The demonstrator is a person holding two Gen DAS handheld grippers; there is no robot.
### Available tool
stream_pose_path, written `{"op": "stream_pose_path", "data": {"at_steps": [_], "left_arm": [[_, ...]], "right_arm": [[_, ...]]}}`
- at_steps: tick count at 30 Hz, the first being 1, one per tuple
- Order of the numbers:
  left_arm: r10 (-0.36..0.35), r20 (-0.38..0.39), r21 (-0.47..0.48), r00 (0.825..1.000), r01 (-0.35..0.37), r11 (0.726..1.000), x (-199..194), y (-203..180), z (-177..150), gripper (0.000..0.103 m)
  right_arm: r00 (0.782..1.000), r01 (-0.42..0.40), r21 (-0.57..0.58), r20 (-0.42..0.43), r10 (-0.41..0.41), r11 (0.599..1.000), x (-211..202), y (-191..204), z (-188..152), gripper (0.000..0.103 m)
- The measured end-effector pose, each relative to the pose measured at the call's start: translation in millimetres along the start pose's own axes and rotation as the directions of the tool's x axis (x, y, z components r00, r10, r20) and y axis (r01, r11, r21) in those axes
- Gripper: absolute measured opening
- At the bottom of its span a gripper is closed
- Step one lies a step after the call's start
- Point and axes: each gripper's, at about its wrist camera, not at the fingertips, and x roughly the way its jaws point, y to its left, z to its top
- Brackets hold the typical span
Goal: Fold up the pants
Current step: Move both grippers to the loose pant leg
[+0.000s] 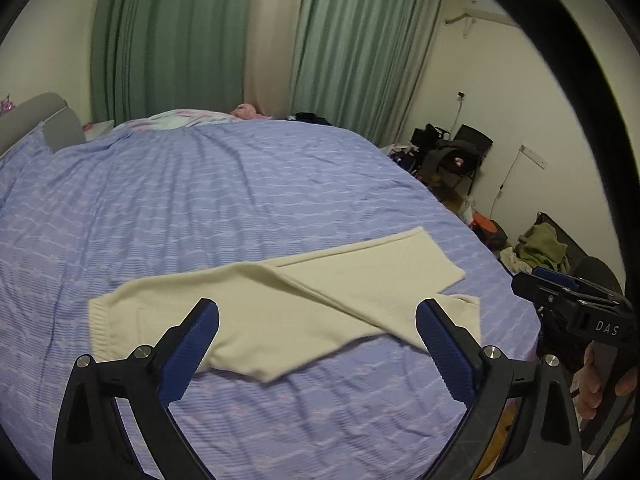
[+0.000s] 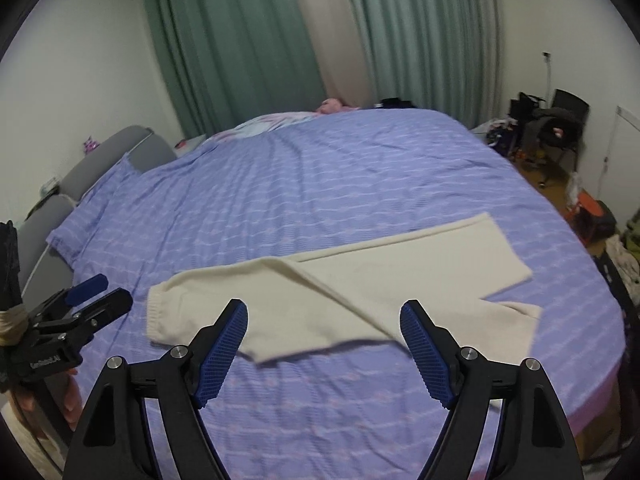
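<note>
Cream knit pants (image 1: pixel 288 312) lie flat on the purple bed sheet (image 1: pixel 224 200), waistband to the left, two legs spread to the right, one leg folded over the other. My left gripper (image 1: pixel 316 320) is open and empty, held above the pants' near edge. My right gripper (image 2: pixel 324 320) is open and empty too, above the pants (image 2: pixel 340 292) near their middle. The right gripper also shows at the right edge of the left wrist view (image 1: pixel 576 304). The left gripper shows at the left edge of the right wrist view (image 2: pixel 80 312).
The bed (image 2: pixel 320 184) fills both views, with a grey headboard (image 2: pixel 120 156) at the left and a pillow (image 2: pixel 272 120) at the far end. Green curtains (image 2: pixel 240 40) hang behind. A chair (image 2: pixel 560 128) and clutter (image 1: pixel 540 248) stand on the floor at the right.
</note>
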Motion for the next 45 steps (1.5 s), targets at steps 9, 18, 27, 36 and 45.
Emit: {"op": "stream_pose_path", "data": {"at_steps": [9, 18, 27, 36, 45], "left_arm": [[0.080, -0.013, -0.125, 0.997, -0.081, 0.989, 37.1, -120.8, -26.6, 0.101], [0.173, -0.085, -0.209, 0.981, -0.187, 0.960, 93.6, -202.4, -56.7, 0.101], [0.183, -0.226, -0.144, 0.957, -0.219, 0.965, 171.1, -217.6, -85.6, 0.100], [0.182, -0.337, -0.071, 0.924, -0.218, 0.973, 248.8, -212.6, -104.8, 0.099], [0.106, -0.438, -0.236, 0.892, -0.228, 0.945, 324.5, -173.2, -115.5, 0.088]], "right_arm": [[1.000, -0.022, -0.044, -0.022, 0.022, 0.999, -11.4, -128.0, -11.7, 0.079], [0.982, -0.130, 0.033, -0.134, 0.134, 0.991, 30.5, -242.3, -25.4, 0.079], [0.959, -0.071, 0.235, -0.251, 0.131, 0.969, 96.1, -310.3, -82.8, 0.079], [0.885, -0.011, 0.393, -0.424, 0.192, 0.920, 168.5, -334.8, -153.4, 0.067], [0.830, 0.044, 0.581, -0.475, 0.294, 0.813, 227.2, -360.0, -192.1, 0.058]]}}
